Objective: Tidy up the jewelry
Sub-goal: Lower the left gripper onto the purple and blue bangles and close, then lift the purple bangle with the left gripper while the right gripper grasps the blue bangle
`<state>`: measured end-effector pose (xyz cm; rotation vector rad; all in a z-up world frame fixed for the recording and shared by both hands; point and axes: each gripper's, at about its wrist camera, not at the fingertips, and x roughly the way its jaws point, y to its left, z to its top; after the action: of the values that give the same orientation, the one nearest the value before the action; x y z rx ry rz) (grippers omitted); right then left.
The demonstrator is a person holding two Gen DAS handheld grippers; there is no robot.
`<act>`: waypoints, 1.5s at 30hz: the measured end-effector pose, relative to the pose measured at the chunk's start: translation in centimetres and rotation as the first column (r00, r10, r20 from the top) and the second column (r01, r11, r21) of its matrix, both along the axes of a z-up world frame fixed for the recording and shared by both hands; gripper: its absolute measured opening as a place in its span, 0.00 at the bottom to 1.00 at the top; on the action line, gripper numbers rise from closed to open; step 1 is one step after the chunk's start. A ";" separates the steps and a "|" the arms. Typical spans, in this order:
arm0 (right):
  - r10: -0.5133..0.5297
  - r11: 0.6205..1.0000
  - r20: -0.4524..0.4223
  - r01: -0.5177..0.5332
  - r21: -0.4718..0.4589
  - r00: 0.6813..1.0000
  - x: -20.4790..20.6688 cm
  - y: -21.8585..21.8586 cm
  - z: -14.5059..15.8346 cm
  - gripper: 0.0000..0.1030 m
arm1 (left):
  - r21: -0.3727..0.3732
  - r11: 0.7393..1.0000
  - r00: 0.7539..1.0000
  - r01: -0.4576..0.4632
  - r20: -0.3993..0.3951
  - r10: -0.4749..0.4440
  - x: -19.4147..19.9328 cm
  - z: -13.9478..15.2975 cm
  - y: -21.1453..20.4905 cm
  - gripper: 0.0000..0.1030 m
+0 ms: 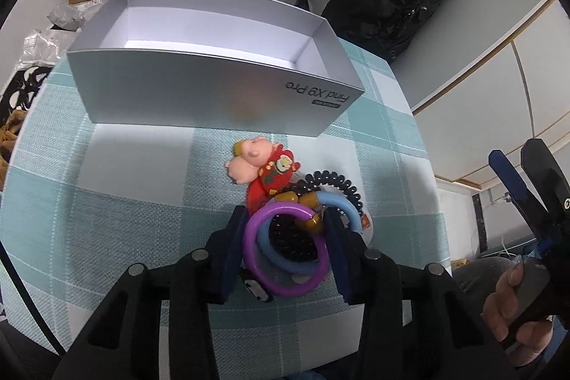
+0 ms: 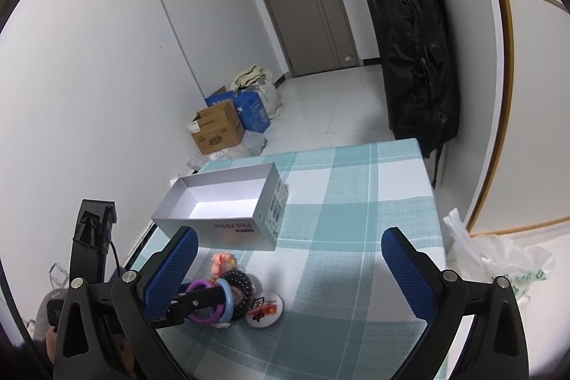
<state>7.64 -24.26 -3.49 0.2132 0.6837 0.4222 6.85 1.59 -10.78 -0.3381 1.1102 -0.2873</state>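
Observation:
A pile of trinkets lies on the checked cloth: a purple ring [image 1: 285,251], a blue ring [image 1: 302,244], a black coil hair tie [image 1: 338,187], and a pig figure in red [image 1: 262,166]. My left gripper [image 1: 285,223] straddles the rings, its jaws close on either side of the purple ring, which looks gripped. An open, empty silver phone box [image 1: 213,73] stands just behind the pile. In the right wrist view the pile [image 2: 221,294], a round white badge [image 2: 263,307] and the box [image 2: 221,202] show. My right gripper [image 2: 288,269] is open and empty, raised above the table.
The table [image 2: 356,219] has a teal checked cloth. A black backpack [image 2: 416,59] hangs by the far right corner. Cardboard and blue boxes [image 2: 221,127] sit on the floor behind. A white plastic bag [image 2: 498,259] lies off the table's right edge.

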 end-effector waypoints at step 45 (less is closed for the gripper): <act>0.256 0.940 -0.269 -0.304 -0.154 0.928 -0.1 8.2 -7.1 0.17 | -0.153 0.982 0.986 -0.111 0.103 0.128 -0.6 4.0 6.5 0.33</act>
<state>7.58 -16.06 -10.60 -0.0205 1.0006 0.6071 6.26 8.14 -6.82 -0.5121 0.9562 -0.2783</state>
